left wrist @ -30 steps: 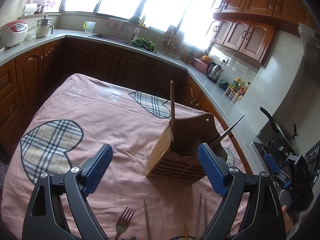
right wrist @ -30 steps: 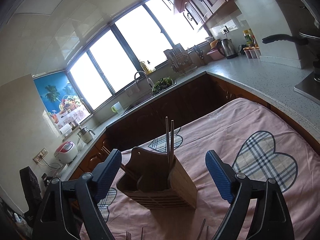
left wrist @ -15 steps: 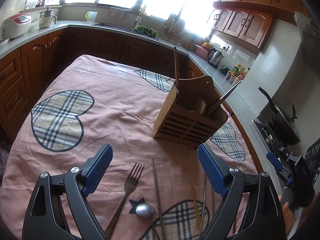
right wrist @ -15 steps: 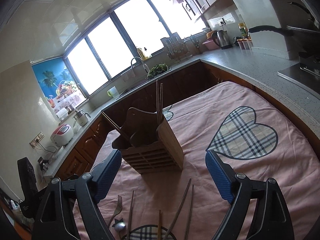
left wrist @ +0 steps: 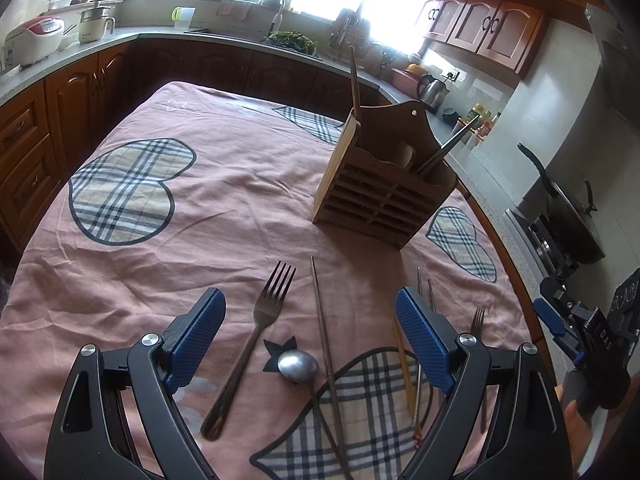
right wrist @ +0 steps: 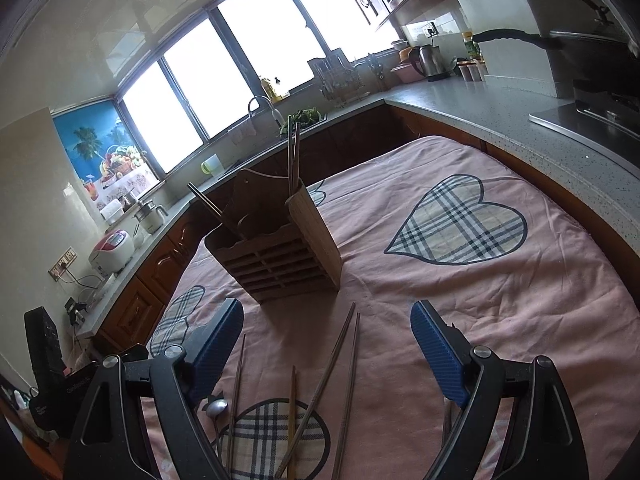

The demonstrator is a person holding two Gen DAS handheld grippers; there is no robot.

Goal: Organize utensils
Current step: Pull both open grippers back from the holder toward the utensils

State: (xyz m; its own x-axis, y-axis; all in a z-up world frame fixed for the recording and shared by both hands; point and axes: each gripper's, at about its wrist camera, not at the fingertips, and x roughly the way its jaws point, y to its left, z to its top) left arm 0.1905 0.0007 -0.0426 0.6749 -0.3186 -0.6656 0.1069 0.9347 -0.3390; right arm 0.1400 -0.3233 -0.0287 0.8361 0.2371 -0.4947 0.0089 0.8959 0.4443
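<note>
On the pink cloth (left wrist: pixel 224 184), from left to right in the left wrist view, one fork (left wrist: pixel 256 332), one spoon (left wrist: pixel 299 366), one dark chopstick (left wrist: pixel 326 354), one pale chopstick (left wrist: pixel 402 364), a thin metal pair and a second fork (left wrist: pixel 477 320) are counted, so two forks and one spoon remain loose. The wooden holder (left wrist: pixel 380 196) is seen at about one o'clock, already loaded with upright and leaning sticks. The left gripper (left wrist: pixel 310 334) is held wide apart and empty above the fork and spoon; the right gripper (right wrist: pixel 326 354) is likewise spread and empty over two long chopsticks (right wrist: pixel 344 364). A slip is judged likely, since the thin, flat pieces lie close together on wrinkled fabric: two could be pinched at once, or cloth could be caught with them.
</note>
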